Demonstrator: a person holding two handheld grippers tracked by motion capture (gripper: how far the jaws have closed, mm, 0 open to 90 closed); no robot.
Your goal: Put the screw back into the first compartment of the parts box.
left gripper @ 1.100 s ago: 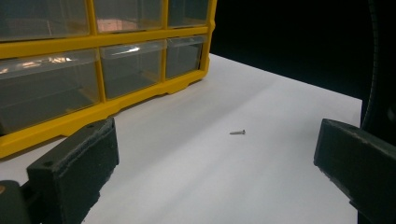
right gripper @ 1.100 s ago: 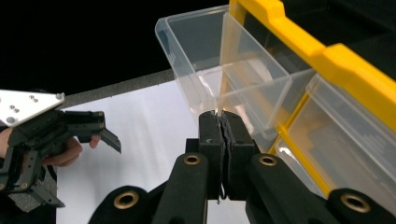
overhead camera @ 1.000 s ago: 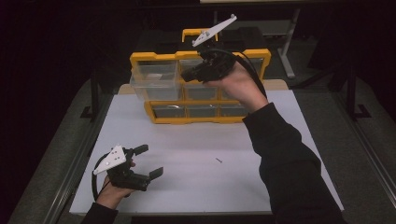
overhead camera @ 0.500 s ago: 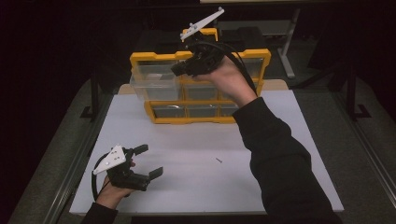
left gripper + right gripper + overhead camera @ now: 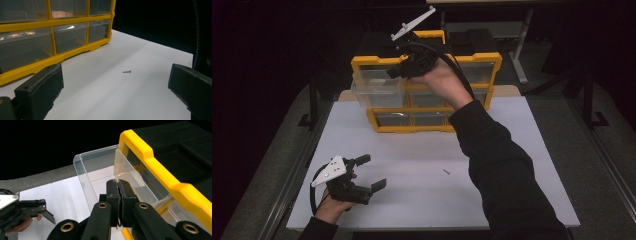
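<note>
A yellow drawer organizer [image 5: 426, 128] stands at the back of the white table [image 5: 512, 150]. Its top-left clear drawer [image 5: 377, 89] is pulled out. My right gripper [image 5: 395, 72] hangs over that drawer, jaws pressed together. In the right gripper view the shut right gripper [image 5: 118, 183] points into the open drawer [image 5: 100, 168] beside the yellow frame [image 5: 140, 147]; I cannot tell whether anything small is pinched. My left gripper [image 5: 373, 173] rests open at the table's front left. In the left gripper view a small screw [image 5: 126, 71] lies beyond the open left gripper [image 5: 115, 78].
The screw [image 5: 446, 172] lies loose on the white table, right of my left gripper. The organizer's lower drawers [image 5: 71, 36] are closed. Dark floor and table rails [image 5: 287, 185] run along the left side, and a metal stand [image 5: 522, 60] rises behind the organizer.
My right hand has carried its shut gripper leftward across the organizer's top, ending over the pulled-out drawer. The left gripper has stayed where it was.
</note>
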